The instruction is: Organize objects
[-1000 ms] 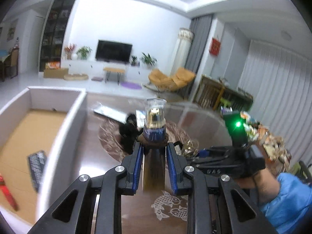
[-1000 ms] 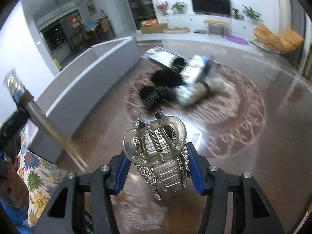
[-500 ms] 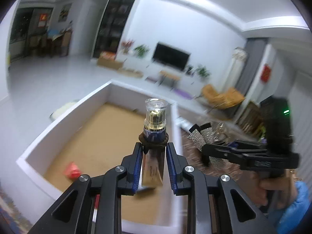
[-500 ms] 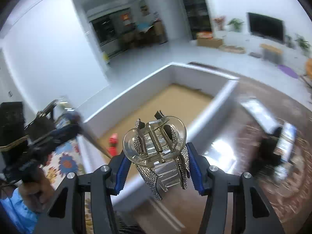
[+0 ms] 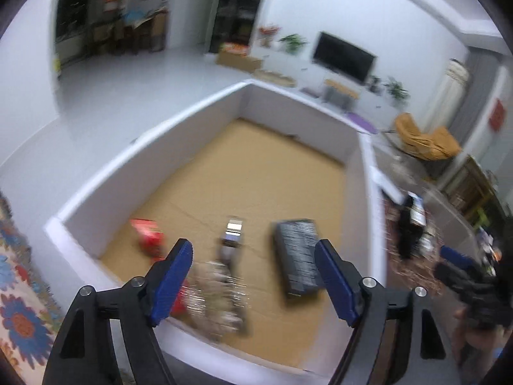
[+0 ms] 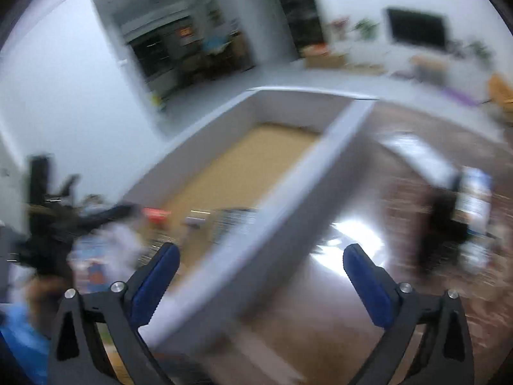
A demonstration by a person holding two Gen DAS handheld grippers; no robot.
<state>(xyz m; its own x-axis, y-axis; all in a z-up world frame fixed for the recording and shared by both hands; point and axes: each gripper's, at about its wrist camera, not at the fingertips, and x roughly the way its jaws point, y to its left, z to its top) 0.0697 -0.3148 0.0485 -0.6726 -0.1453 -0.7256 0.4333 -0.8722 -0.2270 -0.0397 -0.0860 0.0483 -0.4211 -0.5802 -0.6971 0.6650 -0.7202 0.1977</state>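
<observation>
My left gripper (image 5: 253,276) is open and empty above the near end of the white box (image 5: 362,192) with a brown floor. In the box lie the perfume bottle (image 5: 231,237), a blurred rhinestone hair clip (image 5: 221,298), a black remote (image 5: 298,253) and a red item (image 5: 149,235). My right gripper (image 6: 261,280) is open and empty over the box's right wall (image 6: 272,224), at the edge of the dark table (image 6: 368,288). The right wrist view is blurred.
On the dark patterned table right of the box lie several items, among them a black object (image 5: 407,231) and a white-blue pack (image 6: 474,199). A floral cloth (image 5: 19,304) lies left of the box. The other gripper shows at the right edge (image 5: 471,279).
Both grippers have opened. The perfume bottle left my left gripper and the hair clip left my right one; both now lie in the box. The right gripper has swung right toward the table.
</observation>
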